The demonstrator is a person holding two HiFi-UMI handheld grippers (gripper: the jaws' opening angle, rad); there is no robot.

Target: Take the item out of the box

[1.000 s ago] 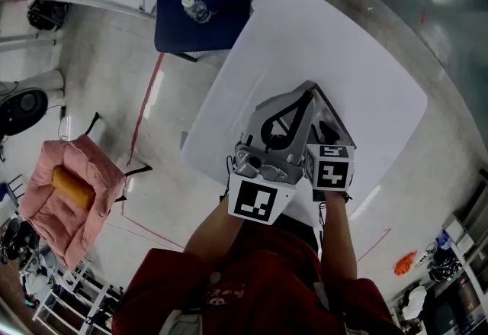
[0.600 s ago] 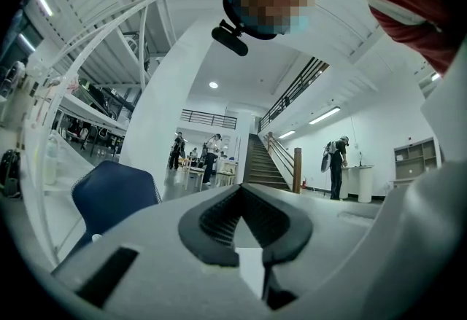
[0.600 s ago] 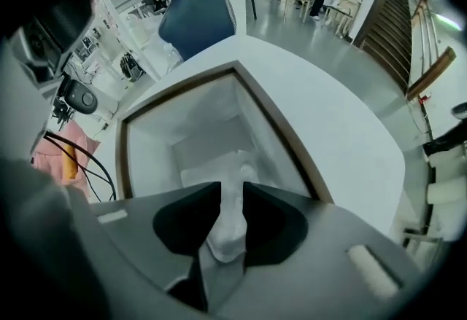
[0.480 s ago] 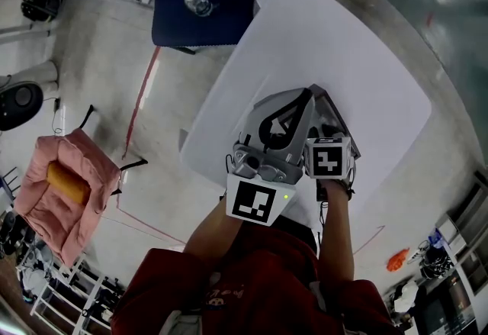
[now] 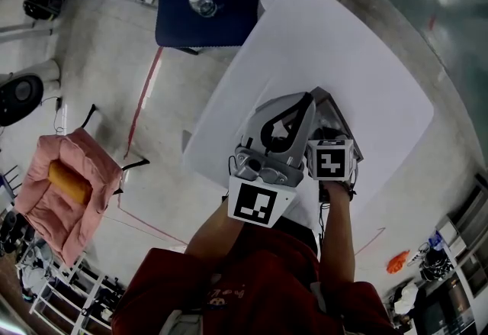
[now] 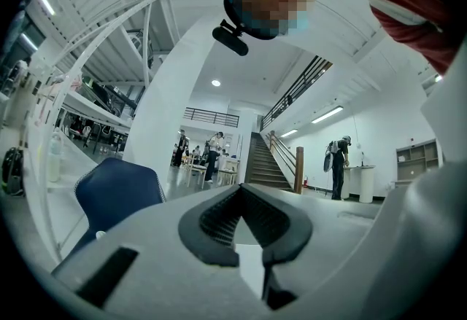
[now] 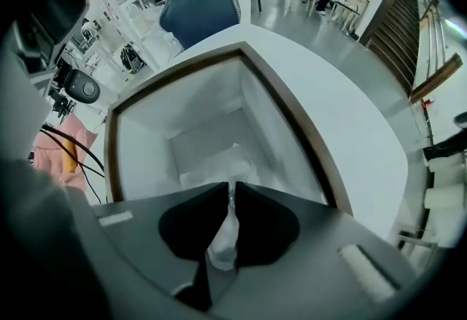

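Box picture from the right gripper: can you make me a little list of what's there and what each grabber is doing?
box: open, white inside, brown rim, standing on the white table
item: a thin clear plastic bag, top part pinched, the rest seems to reach down into the box
right gripper: shut on the bag, above the box opening
left gripper: shut, nothing between its jaws
task: bag gripped, not yet out of the box

On the bench (image 5: pixel 343 43), toward its near edge, a box (image 7: pixel 204 114) with a bag (image 7: pixel 219 163) inside; beyond the far left edge, a chair (image 5: pixel 206 20) carrying a bottle (image 5: pixel 200 3).
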